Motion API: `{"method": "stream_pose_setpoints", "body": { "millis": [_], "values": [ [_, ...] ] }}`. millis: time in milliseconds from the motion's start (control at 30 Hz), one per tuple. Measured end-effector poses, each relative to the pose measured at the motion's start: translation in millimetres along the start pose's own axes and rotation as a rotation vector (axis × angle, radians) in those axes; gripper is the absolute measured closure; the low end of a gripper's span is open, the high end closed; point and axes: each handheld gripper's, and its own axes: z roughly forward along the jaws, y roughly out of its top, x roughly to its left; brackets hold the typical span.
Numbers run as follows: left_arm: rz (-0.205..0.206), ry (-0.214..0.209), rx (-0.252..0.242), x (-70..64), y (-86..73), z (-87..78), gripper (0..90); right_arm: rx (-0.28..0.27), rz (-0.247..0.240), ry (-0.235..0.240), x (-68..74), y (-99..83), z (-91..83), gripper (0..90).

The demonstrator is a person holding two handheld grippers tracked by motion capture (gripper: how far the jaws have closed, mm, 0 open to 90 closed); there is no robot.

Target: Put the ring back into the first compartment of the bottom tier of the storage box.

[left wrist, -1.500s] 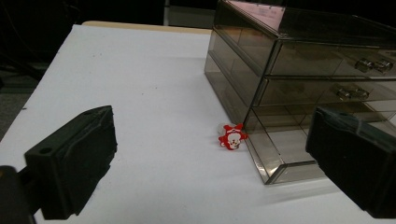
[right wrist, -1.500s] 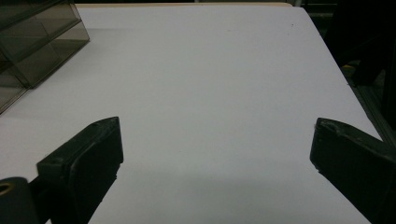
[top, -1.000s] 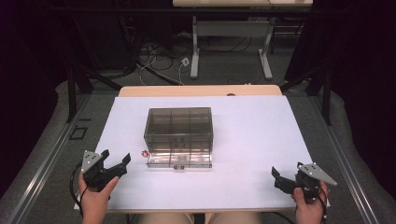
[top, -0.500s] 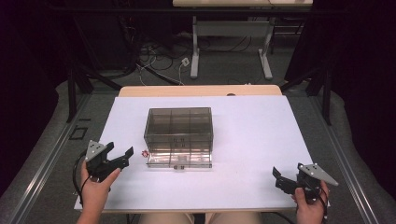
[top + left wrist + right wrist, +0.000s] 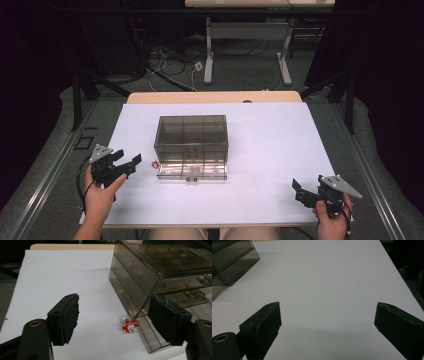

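Your left gripper (image 5: 131, 162) sits low over the near left part of the counter (image 5: 270, 145), your hand wrapped round its grip from below, its jaws spread wide and holding nothing, aimed right toward the small red charm (image 5: 130, 326). That charm lies on the counter just beside the near left corner of the smoky clear drawer box (image 5: 192, 145), with a small pale ring (image 5: 124, 318) touching it; what the charm depicts is too small to make out. Your right gripper (image 5: 300, 191) rests at the near right corner, jaws likewise wide apart and empty, well away from the box. The box's contents are hard to read through its tinted walls.
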Motion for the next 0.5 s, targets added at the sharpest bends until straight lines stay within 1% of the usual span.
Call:
{"method": "stream_pose_setpoints", "body": {
  "millis": [33, 100, 167, 233, 267, 300, 367, 400, 433, 467, 500],
  "values": [
    [-0.012, -0.005, 0.012, 2.3, 0.6, 1.7, 28.0, 0.0, 0.0, 0.001, -0.3, 0.0, -0.1, 7.0],
    [-0.018, -0.008, 0.02, 3.7, 0.9, 3.2, 29.3, 0.002, 0.001, 0.004, -0.8, 0.1, -0.5, 7.0],
    [-0.03, -0.03, 0.035, 5.1, 1.1, 4.8, 30.9, 0.003, 0.0, 0.003, -1.1, 0.1, -0.4, 7.1],
    [-0.055, -0.06, 0.052, 6.2, 0.7, 7.4, 32.6, 0.004, 0.002, 0.003, -1.0, -0.1, -0.2, 7.1],
    [-0.055, -0.06, 0.052, 6.2, 0.7, 7.4, 33.3, 0.004, 0.002, 0.003, -1.0, -0.1, -0.2, 7.1],
    [-0.077, -0.085, 0.064, 6.8, 0.3, 10.6, 33.4, -0.025, 0.011, -0.006, 0.1, -0.9, 2.4, 7.1],
    [-0.1, -0.099, 0.067, 5.6, 0.2, 14.1, 33.8, -0.025, 0.01, -0.005, 0.2, -0.9, 2.5, 7.1],
    [-0.1, -0.099, 0.067, 5.6, 0.2, 14.1, 34.2, -0.013, 0.01, -0.003, 0.1, -0.6, 1.5, 7.1],
    [-0.097, -0.103, 0.076, 4.2, 1.2, 16.9, 34.8, -0.022, 0.016, -0.005, 0.5, -1.0, 2.5, 7.1],
    [-0.097, -0.103, 0.076, 4.2, 1.2, 16.9, 35.6, 0.002, 0.008, 0.003, -0.5, -0.5, 1.0, 7.2],
    [-0.101, -0.109, 0.087, 1.9, 2.5, 19.8, 36.4, 0.005, 0.006, 0.004, -0.8, -0.6, 1.0, 7.2]
  ]
}}
